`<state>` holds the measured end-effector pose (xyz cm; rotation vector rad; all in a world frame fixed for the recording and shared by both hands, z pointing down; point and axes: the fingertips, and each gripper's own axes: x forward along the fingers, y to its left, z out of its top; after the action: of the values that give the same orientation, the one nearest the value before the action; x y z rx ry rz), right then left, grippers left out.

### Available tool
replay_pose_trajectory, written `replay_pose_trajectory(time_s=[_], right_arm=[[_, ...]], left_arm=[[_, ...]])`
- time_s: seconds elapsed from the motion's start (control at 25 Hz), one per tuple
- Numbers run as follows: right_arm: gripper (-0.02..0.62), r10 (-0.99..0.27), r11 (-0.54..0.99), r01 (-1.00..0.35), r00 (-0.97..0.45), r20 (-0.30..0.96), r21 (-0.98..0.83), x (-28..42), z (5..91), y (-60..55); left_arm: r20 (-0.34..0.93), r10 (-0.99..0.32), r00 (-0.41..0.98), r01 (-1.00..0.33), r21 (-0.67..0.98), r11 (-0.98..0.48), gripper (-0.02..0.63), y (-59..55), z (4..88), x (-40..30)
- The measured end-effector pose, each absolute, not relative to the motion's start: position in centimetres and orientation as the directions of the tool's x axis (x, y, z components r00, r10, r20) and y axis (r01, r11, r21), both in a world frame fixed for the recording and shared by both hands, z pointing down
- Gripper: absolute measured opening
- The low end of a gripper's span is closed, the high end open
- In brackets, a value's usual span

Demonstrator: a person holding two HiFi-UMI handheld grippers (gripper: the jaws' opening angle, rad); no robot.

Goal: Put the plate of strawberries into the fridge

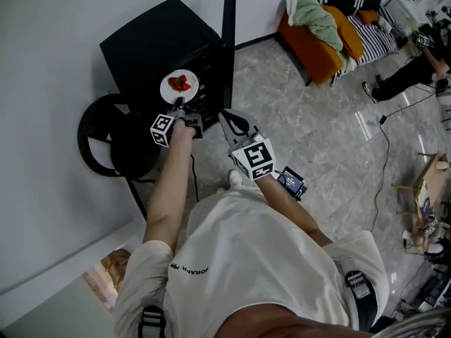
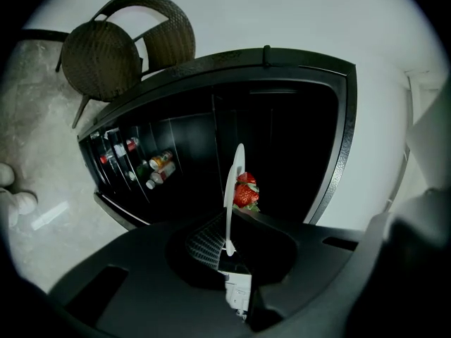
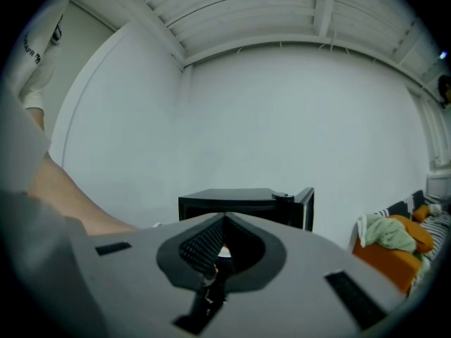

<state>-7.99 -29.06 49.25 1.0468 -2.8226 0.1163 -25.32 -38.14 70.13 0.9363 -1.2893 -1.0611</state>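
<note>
Left hand-held gripper (image 2: 228, 248) clamps the rim of a round white plate (image 2: 233, 189) of red strawberries (image 2: 246, 191), before the open black fridge (image 2: 282, 132). Right hand-held gripper (image 3: 223, 222): jaws together, empty.

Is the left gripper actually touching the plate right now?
Touching. The left gripper view shows the left gripper with its jaws clamped on the rim of the plate, seen edge-on, the strawberries beyond.
</note>
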Motion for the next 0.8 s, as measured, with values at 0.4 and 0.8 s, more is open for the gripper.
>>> replay_pose_trajectory(time_s=[0.4, 0.8], right_arm=[[0.014, -0.636, 0.763, -0.646, -0.757, 0.149, -0.029, -8.6, 49.1, -29.2], [0.014, -0.639, 0.759, -0.65, -0.753, 0.155, -0.03, -8.4, 49.3, -29.6]], left_arm=[[0.27, -0.963, -0.028, 0.108, 0.958, 0.265, 0.012, -39.8, 70.2, -26.0], [0.275, -0.958, -0.075, 0.142, 0.954, 0.263, 0.012, -40.8, 71.3, -26.5]])
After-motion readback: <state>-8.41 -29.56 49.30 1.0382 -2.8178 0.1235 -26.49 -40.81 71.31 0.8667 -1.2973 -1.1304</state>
